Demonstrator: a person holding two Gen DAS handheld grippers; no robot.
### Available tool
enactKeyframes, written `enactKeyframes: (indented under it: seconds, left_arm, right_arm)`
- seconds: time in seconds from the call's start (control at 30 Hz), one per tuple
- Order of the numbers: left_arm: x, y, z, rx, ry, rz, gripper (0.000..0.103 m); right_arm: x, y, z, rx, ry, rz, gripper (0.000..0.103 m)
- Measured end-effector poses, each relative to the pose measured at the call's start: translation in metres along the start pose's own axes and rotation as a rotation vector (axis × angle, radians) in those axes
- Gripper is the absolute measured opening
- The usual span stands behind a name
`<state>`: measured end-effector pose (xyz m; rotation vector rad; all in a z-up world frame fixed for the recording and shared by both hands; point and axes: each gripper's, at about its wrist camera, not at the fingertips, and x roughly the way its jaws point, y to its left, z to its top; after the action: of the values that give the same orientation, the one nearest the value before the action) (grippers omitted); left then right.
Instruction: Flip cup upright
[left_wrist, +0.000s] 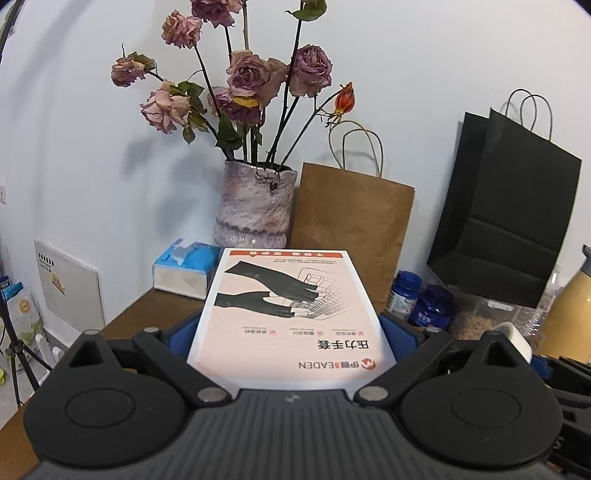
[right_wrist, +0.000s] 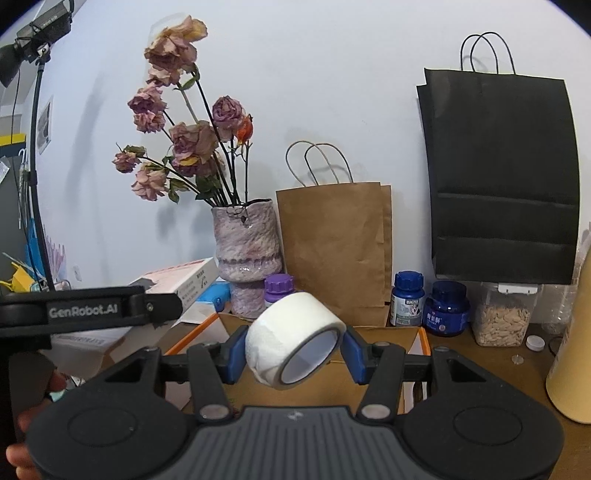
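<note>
A white cup (right_wrist: 291, 339) hangs tilted on its side between the blue pads (right_wrist: 234, 354) of my right gripper (right_wrist: 293, 350), its mouth turned toward the camera and down to the right. The right gripper is shut on it, above an open cardboard box (right_wrist: 391, 334). My left gripper (left_wrist: 288, 325) is shut on a flat pink-and-white glove box (left_wrist: 291, 310) that lies level between its blue pads (left_wrist: 397, 328). In the right wrist view the left gripper's black body (right_wrist: 88, 310) holds that glove box (right_wrist: 184, 282) at the left. A white rounded edge (left_wrist: 515, 338) shows at the left view's right side.
Against the wall stand a vase of dried roses (right_wrist: 247, 243), a brown paper bag (right_wrist: 332, 251) and a black paper bag (right_wrist: 498, 184). Blue bottles (right_wrist: 428, 306), a purple-capped bottle (right_wrist: 279, 290), a clear seed container (right_wrist: 502, 317) and a tall yellow bottle (right_wrist: 570, 350) crowd the right. A tissue pack (left_wrist: 184, 269) lies back left.
</note>
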<state>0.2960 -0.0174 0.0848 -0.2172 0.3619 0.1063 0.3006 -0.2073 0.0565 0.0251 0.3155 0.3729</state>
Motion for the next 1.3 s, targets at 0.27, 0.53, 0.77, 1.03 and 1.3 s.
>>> enactKeyframes:
  seconds: [0.27,0.53,0.77,1.03,1.3]
  left_arm:
    - [0.034,-0.002,0.001,0.032,-0.028,0.036,0.099]
    - [0.059,0.004,-0.016,0.037,-0.023,0.04,0.099]
    - [0.074,0.002,-0.029,0.073,0.011,0.036,0.099]
    - [0.086,-0.002,-0.038,0.098,0.061,0.034,0.101]
    - [0.092,0.002,-0.042,0.074,0.12,0.045,0.103]
  right_arm:
    - [0.029,-0.021,0.009,0.005,0.033,0.003,0.052]
    - [0.06,-0.028,0.004,-0.021,0.105,-0.002,0.052]
    - [0.077,-0.028,-0.007,-0.03,0.151,-0.007,0.052]
    - [0.085,-0.032,-0.013,-0.018,0.182,-0.036,0.053]
    - [0.086,-0.038,-0.012,-0.002,0.175,-0.07,0.103]
